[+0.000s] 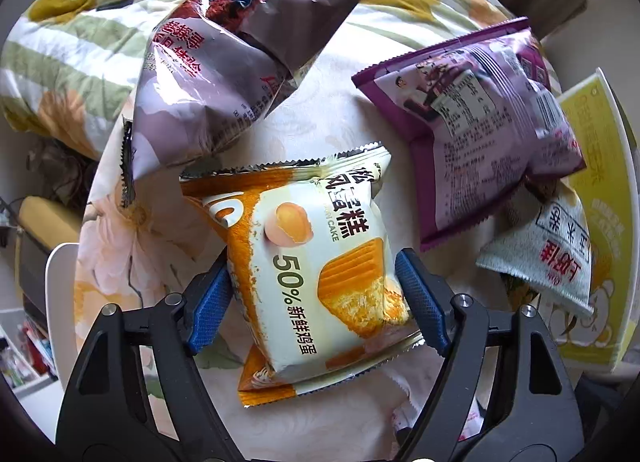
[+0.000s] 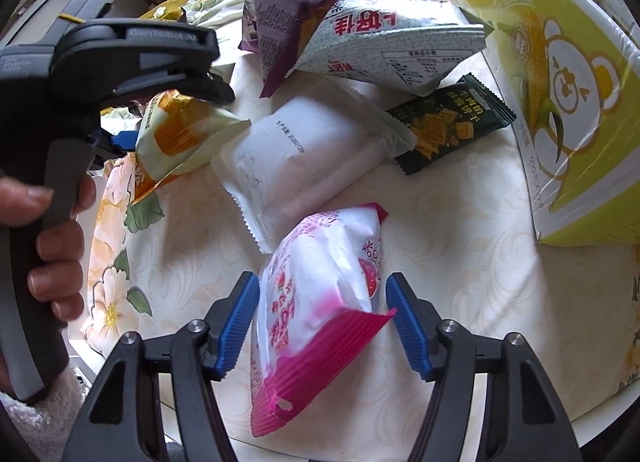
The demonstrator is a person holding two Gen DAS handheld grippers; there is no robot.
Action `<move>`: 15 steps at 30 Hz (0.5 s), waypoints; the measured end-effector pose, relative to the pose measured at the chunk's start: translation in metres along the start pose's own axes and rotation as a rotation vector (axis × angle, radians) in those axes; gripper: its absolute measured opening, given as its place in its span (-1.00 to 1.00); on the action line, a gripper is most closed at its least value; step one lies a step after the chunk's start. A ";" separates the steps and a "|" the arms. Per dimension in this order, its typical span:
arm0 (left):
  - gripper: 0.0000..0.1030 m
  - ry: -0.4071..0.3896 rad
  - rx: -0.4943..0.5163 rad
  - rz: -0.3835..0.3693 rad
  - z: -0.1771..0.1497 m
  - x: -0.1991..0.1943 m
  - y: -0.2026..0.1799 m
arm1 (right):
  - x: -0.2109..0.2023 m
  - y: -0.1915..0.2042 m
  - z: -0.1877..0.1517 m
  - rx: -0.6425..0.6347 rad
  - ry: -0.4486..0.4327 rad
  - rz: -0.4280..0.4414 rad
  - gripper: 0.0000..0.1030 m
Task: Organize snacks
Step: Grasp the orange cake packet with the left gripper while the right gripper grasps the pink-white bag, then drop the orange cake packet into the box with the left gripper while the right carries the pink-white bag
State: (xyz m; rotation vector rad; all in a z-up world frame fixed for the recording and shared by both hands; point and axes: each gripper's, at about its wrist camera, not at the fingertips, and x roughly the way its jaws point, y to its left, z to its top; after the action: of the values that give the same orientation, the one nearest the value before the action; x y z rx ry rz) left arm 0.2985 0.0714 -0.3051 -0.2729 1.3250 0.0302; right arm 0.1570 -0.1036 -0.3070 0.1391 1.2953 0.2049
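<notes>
Item one: the orange-and-cream egg cake packet (image 1: pixel 316 266) sits between your left claw's (image 1: pixel 320 298) blue pads (image 1: pixel 212 302), both pressing its sides: held. Beyond it lie a crumpled mauve snack bag (image 1: pixel 224 74) and a purple packet (image 1: pixel 480 130).

Item two: the pink-and-white strawberry packet (image 2: pixel 316 310) lies between your right claw's (image 2: pixel 324 322) half-closed pads; the left pad touches, the right stands just clear. Ahead: a plain white packet (image 2: pixel 308 158), a dark green cracker packet (image 2: pixel 448 126). Right: a yellow corn box (image 2: pixel 560 94). All rest on a floral-clothed bench (image 2: pixel 460 262).
</notes>
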 end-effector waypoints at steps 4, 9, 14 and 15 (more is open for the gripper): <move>0.37 -0.003 0.024 0.006 -0.006 -0.005 0.003 | 0.001 0.001 -0.002 0.001 -0.001 -0.003 0.09; 0.32 -0.009 0.042 0.018 -0.015 -0.011 0.017 | 0.000 0.002 -0.005 -0.007 -0.005 -0.011 -0.13; 0.30 -0.016 0.057 0.028 -0.026 -0.018 0.031 | -0.007 0.001 -0.006 -0.013 -0.019 -0.013 -0.28; 0.30 -0.016 0.058 0.029 -0.028 -0.019 0.034 | -0.009 0.002 -0.006 -0.012 -0.022 -0.013 -0.29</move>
State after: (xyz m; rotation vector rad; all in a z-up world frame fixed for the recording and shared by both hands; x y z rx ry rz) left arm 0.2611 0.1007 -0.2986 -0.2043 1.3118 0.0181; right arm 0.1484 -0.1041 -0.3002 0.1223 1.2731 0.1990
